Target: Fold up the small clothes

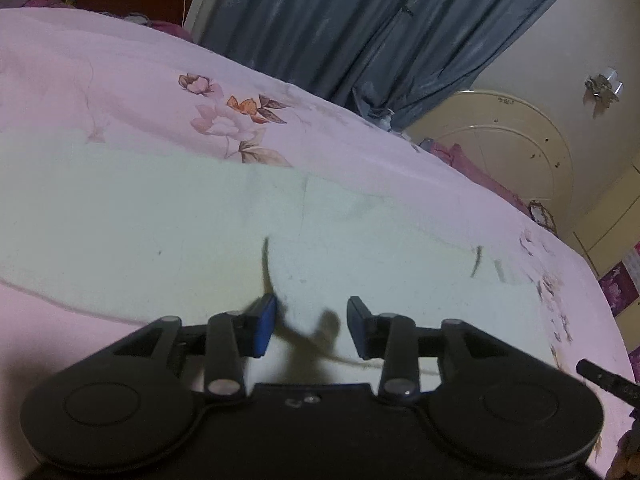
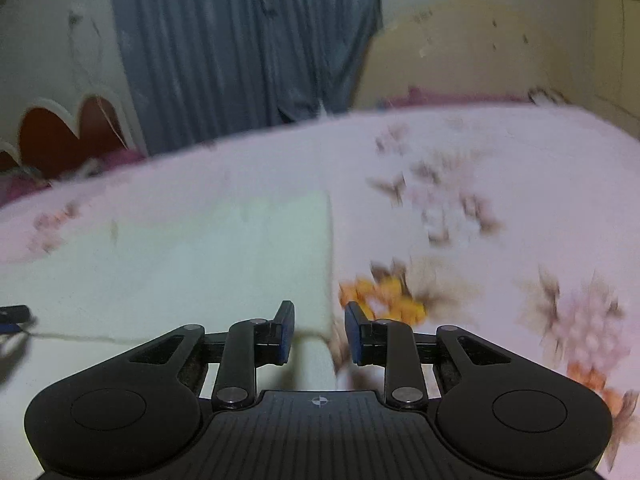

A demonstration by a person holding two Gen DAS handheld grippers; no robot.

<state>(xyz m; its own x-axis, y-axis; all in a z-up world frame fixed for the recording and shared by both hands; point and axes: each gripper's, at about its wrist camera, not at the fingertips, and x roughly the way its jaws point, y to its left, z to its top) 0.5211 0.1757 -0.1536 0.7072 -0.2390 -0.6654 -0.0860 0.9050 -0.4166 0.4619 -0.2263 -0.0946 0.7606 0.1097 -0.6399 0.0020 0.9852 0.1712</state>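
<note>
Pale green-white cloth [image 1: 168, 216], the small garment, lies flat across my bedsheet [image 1: 120, 80], pink with printed flowers, its near hem close to the bed's front edge. I see no containers. Grey-blue curtain [image 1: 320, 20] hangs behind the far edge, with a cream headboard [image 1: 520, 140] at the far right corner. My left gripper [image 1: 311, 326] stands released, pads apart over a small raised peak of the cloth. My right gripper [image 2: 319, 334] is partly open around the cloth's right edge, not pinching; that view is blurred
</note>
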